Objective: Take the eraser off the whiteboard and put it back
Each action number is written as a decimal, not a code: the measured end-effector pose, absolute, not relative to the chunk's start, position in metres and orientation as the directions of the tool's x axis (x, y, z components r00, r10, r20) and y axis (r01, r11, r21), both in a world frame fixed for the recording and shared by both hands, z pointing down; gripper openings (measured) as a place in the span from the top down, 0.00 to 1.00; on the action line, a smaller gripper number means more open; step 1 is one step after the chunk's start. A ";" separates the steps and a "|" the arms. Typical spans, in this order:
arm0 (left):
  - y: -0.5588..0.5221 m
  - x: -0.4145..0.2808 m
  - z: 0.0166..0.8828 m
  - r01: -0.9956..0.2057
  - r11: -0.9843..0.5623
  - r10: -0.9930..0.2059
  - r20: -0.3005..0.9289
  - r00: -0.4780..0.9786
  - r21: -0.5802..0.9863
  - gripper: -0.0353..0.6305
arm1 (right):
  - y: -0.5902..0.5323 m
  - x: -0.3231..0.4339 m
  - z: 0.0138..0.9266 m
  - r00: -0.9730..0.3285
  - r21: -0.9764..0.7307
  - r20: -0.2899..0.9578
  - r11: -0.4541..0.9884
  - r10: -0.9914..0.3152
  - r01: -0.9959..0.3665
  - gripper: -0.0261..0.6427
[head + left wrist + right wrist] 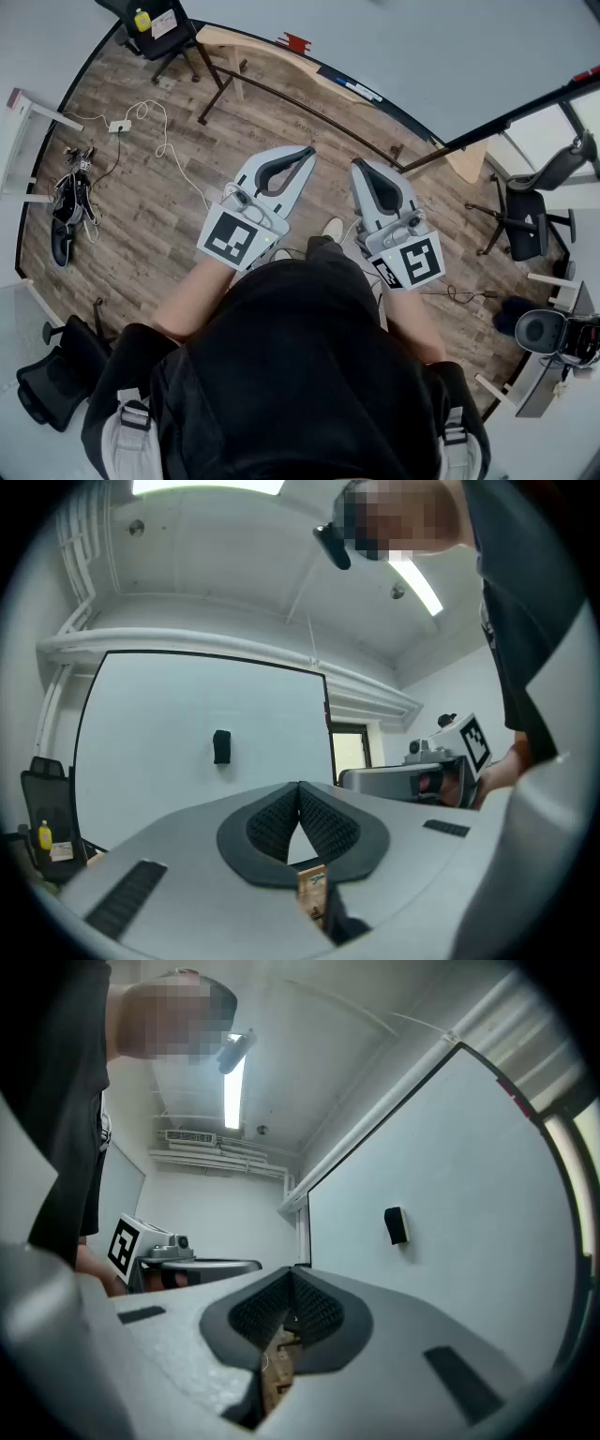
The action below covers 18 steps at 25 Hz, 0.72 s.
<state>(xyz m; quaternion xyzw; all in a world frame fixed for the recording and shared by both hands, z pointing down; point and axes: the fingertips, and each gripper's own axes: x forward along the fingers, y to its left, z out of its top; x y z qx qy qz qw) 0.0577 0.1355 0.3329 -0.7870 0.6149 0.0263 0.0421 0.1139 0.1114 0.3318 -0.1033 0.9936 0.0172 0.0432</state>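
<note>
A small black eraser (221, 747) clings to the white whiteboard (187, 761) at about mid-height; in the right gripper view the eraser (396, 1225) sits on the whiteboard (469, 1269) ahead and to the right. Both grippers are held level in front of the person's body, well short of the board. My left gripper (305, 153) (299, 785) is shut with nothing between its pads. My right gripper (361, 167) (293, 1269) is shut too, and empty. The eraser does not show in the head view.
The whiteboard's tray (356, 91) with markers runs along its foot above a wooden floor. A black chair (155, 33) stands at the far left, another chair (534, 211) and a bin (542, 330) at the right. Cables (141, 117) lie on the floor at the left.
</note>
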 end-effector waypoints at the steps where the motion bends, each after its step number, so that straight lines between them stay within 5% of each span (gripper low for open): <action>1: 0.141 0.059 0.333 -0.970 -0.241 -0.966 -0.093 0.243 -0.035 0.96 | 0.117 0.115 0.332 -0.975 0.024 -0.087 0.978 -0.206 -0.209 0.96; 18: 0.158 0.064 0.338 -0.968 -0.250 -0.965 -0.086 0.250 -0.008 0.96 | 0.127 0.121 0.333 -0.965 0.012 -0.094 0.968 -0.247 -0.249 0.96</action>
